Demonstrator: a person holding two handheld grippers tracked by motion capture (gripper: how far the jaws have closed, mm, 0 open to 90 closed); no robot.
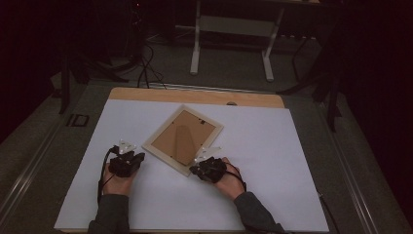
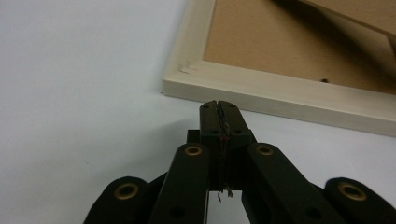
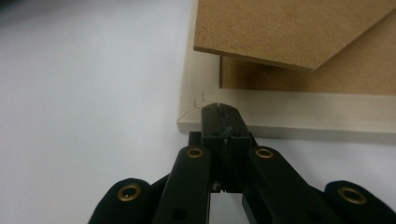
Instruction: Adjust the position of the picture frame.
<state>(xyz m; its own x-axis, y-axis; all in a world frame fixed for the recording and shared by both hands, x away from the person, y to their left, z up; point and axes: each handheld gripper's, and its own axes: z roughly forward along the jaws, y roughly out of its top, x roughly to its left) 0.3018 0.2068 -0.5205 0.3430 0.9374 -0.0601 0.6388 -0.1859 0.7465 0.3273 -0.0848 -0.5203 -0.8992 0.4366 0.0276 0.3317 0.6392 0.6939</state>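
Black jaws of the left gripper (image 1: 127,155) are pressed together on nothing, tips just short of the wooden picture frame (image 1: 183,138) lying back-up at two o'clock. At the frame's five o'clock corner the right gripper (image 1: 202,162) is likewise closed, empty.

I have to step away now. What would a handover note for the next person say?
Left tongs: shut, nothing held, tips just short of the frame's near edge.
Right tongs: shut, nothing held, tips at a frame corner; whether they touch it I cannot tell.
Frame: face down, set at an angle on the white sheet, brown backing up, its stand flap lifted off the backing.
Done: nothing gripped so far.
Left: probably working the frame's back or turning it over, with the left tongs free to steady the near edge.
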